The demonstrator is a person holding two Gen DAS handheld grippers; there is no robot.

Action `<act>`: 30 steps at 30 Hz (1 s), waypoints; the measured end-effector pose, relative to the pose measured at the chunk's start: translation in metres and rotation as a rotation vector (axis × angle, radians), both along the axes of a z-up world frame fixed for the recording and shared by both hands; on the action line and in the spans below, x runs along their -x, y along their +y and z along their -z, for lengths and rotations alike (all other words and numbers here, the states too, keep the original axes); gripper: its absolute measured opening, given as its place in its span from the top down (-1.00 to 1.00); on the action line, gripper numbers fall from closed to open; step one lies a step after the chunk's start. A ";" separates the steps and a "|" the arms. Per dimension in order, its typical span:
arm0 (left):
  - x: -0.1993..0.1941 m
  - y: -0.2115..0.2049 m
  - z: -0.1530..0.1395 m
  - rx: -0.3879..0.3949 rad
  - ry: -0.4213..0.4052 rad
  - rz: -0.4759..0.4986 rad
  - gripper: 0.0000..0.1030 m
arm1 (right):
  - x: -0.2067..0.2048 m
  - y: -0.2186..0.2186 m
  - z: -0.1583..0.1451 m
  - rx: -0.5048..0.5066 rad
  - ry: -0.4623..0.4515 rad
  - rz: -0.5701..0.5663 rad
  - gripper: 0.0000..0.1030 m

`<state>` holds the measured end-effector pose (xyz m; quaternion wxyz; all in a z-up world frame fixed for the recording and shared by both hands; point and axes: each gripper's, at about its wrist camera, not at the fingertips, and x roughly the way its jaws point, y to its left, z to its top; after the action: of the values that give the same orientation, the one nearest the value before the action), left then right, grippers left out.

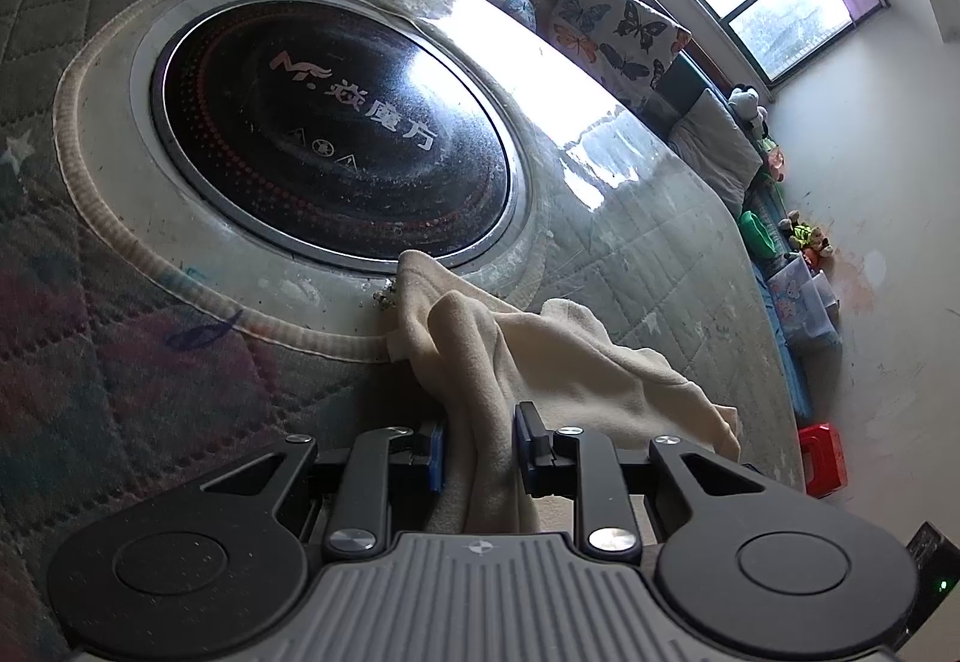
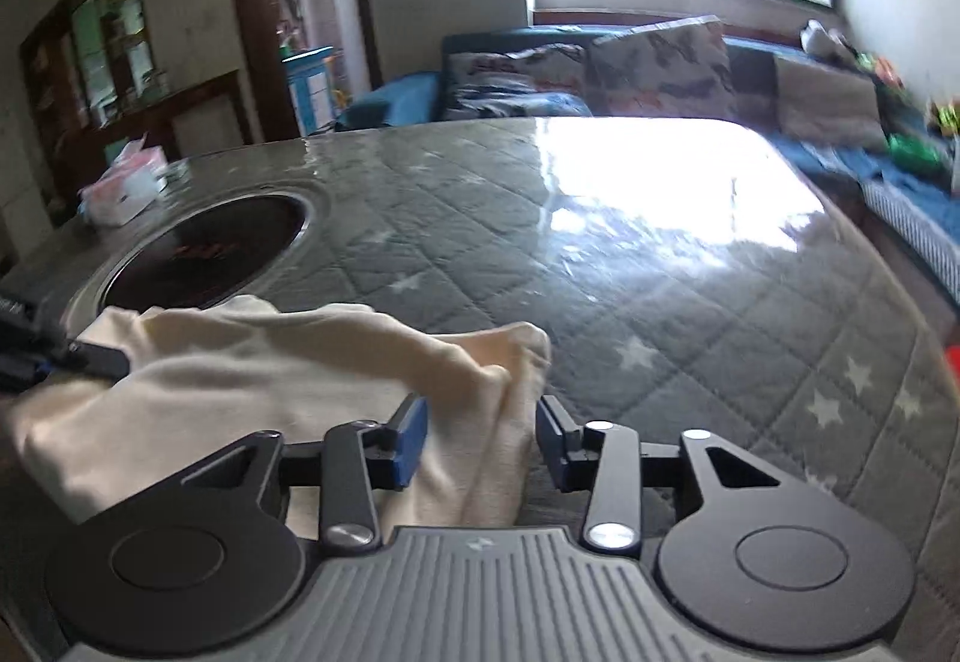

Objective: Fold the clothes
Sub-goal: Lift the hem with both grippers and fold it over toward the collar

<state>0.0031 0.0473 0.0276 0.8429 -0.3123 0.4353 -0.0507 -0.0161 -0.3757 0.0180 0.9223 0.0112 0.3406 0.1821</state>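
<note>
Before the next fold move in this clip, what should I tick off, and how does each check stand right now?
1. Left claw has fabric of the cream fleece garment between its blue pads: ok.
2. Right claw has the garment between its pads: ok.
3. Both claws fully clamped: cannot tell; gaps show beside the cloth.
4. Garment spread flat: not ok, bunched and creased.
5. Garment clear of the round black cooktop: not ok, an edge reaches its rim.
6. Grey quilted table cover ahead of the right claw bare: ok.

A quilted table (image 2: 600, 254) carries cream cloth (image 2: 252, 362) and tissue pack (image 2: 123, 188).
</note>
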 end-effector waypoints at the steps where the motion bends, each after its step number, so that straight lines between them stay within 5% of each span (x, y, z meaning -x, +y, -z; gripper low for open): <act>1: 0.000 -0.001 0.000 -0.005 0.000 0.001 0.51 | -0.002 -0.003 0.002 -0.016 0.009 0.007 0.20; 4: -0.001 -0.003 -0.001 -0.020 -0.002 0.004 0.51 | -0.004 -0.010 0.004 -0.054 0.020 0.015 0.21; 10: -0.002 -0.009 -0.005 -0.065 -0.014 0.014 0.55 | 0.000 -0.012 0.001 -0.097 0.022 -0.005 0.77; 20: -0.007 -0.038 -0.032 -0.121 -0.091 0.096 0.66 | 0.025 -0.024 -0.032 -0.092 -0.093 0.014 0.80; 30: -0.027 -0.116 -0.045 -0.136 -0.139 0.241 0.69 | 0.039 -0.074 -0.065 -0.021 -0.186 0.128 0.80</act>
<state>0.0305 -0.0690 0.0722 0.8779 -0.1959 0.4127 -0.1435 -0.0554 -0.4494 0.0826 0.9595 0.0253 0.2502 0.1268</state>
